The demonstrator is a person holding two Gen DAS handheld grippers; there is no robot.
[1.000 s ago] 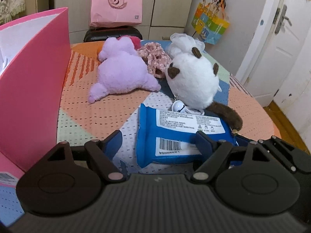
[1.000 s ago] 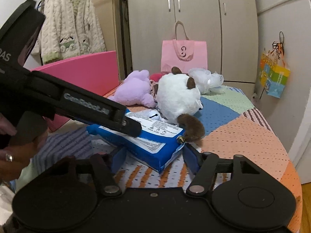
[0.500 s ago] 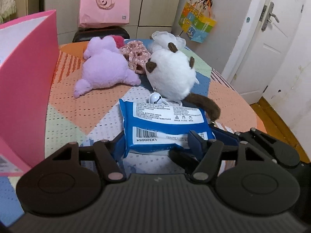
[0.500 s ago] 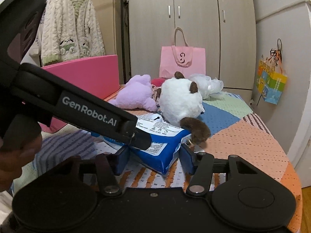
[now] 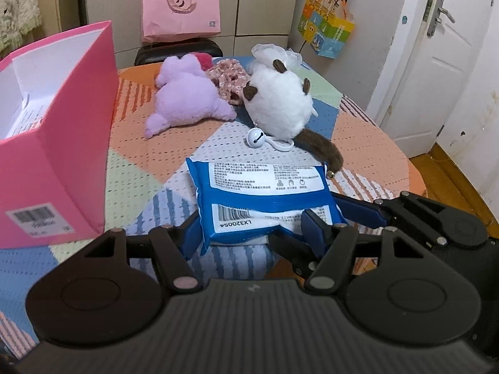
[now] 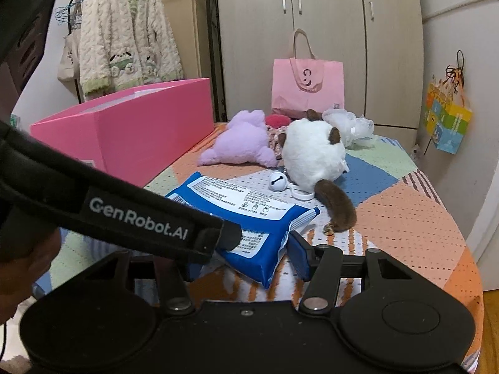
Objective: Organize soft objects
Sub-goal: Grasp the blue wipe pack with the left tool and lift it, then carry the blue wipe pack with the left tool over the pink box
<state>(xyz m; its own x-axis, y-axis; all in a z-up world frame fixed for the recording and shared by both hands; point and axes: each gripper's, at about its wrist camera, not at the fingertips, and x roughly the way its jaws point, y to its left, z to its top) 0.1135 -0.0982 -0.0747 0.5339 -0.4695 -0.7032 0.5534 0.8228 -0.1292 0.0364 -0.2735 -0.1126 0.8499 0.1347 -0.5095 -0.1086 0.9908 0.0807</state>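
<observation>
A blue soft tissue pack [image 5: 262, 196] is held off the table between both grippers. My left gripper [image 5: 252, 233] is shut on its near end. My right gripper [image 6: 249, 249] is shut on its other end [image 6: 249, 218], and it shows at the right of the left wrist view [image 5: 358, 212]. A purple plush [image 5: 187, 103], a white plush with a brown tail [image 5: 280, 106], a floral cloth [image 5: 230, 81] and a white bell [image 5: 255, 137] lie further back on the table.
An open pink box [image 5: 62, 143] stands at the left of the patchwork-covered table [image 5: 374, 162]. A pink tote bag [image 5: 181, 3] sits on a black seat behind. A door [image 5: 436, 62] is at the right; a cardigan [image 6: 124, 31] hangs at the left.
Both grippers have closed in on the blue pack and lifted it toward me. It now hangs above the table, away from the white plush and bell.
</observation>
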